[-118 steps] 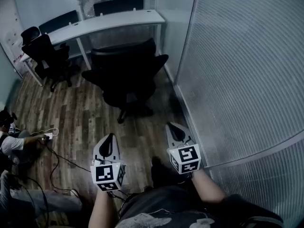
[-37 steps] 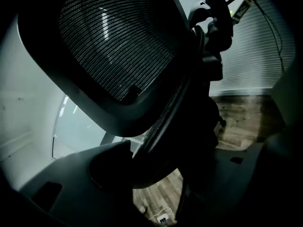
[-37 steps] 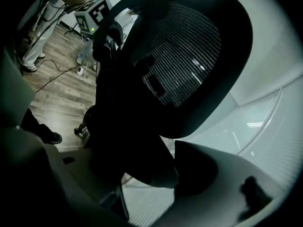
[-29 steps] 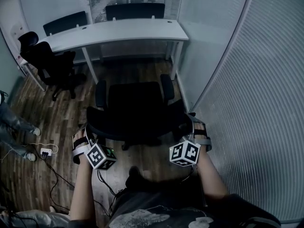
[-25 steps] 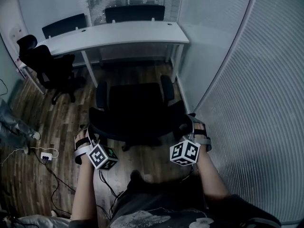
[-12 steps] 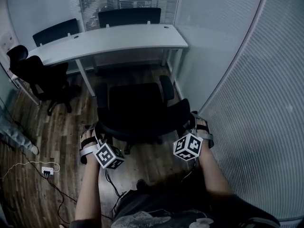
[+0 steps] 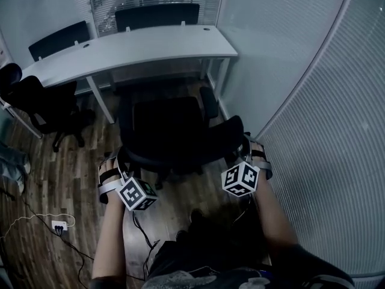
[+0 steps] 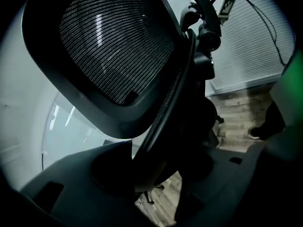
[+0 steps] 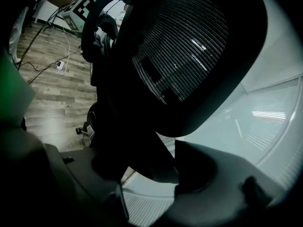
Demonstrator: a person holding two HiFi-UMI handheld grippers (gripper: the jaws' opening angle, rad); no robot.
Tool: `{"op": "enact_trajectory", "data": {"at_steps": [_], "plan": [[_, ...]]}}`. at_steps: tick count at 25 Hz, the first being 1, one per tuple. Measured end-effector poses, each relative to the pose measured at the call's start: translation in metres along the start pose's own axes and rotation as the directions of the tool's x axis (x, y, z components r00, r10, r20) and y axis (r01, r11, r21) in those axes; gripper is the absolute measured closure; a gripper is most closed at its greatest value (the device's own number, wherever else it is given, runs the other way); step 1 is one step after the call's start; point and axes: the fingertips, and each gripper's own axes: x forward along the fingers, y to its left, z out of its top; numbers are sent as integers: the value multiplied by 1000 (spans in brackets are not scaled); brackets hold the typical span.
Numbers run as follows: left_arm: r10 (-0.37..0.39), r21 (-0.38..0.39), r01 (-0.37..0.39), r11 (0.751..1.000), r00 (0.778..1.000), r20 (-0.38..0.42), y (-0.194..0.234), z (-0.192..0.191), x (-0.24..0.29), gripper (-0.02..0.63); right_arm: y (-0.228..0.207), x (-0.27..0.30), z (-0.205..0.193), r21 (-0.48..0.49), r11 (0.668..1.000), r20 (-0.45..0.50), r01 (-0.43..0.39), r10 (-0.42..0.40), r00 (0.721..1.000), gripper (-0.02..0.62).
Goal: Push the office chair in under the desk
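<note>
We are holding the office chair [image 7: 171,131] by the two side edges of its mesh backrest [image 8: 118,46]. The left gripper [image 8: 151,170] is clamping the left rim and the right gripper [image 9: 147,170] is clamping the right rim. In each gripper view the dark frame is filling the gap between the two jaws, so both pairs of fingers are standing fairly wide yet closed on that rim. The chair is standing on the wooden floor [image 7: 66,179] on the near side of the white desk [image 7: 138,44], towards the desk's right end and close to the ribbed glass partition [image 7: 313,101] on the right. Its seat is facing the desk, and we are judging that most of it is not yet underneath. We are expecting a moderately heavy chair that is rolling easily on castors, swivelling readily and perhaps tilting at the back, so uneven pressure could be turning it toward the partition or a desk leg. The stiff plastic rim is looking like the right hold, since the mesh is soft and giving. A second chair [image 7: 42,101] is sitting well apart at the left. We are seeing no containers anywhere here, so there are no contents to report.
</note>
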Motion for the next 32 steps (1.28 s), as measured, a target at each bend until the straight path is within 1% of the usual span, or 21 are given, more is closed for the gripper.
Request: {"op": "enact_trajectory", "data": {"at_steps": [4,8,12,23,29,32], "plan": [[15,-1,-15,1000,1000,26,18,7,37,337,-16,35,10,3,1000,23,20,-20,1000,308],[20,5,-20,1000,1000,15,31,6,72,337,-23,71,20,6,1000,38,19,-19,999,307],[24,-3,-24,1000,1000,14,50,14,107,337,-41,107,29,1,1000,51,21,-21,998,308],[33,-17,-34,999,998,-52,105,33,223,337,-95,227,60,-12,1000,96,1,0,995,308],[61,-9,-62,998,994,-87,120,29,262,337,-106,262,73,-17,1000,129,4,-2,992,308],[58,-15,-60,998,993,-100,131,31,284,337,-112,281,79,-18,1000,152,7,-4,988,308]]}}
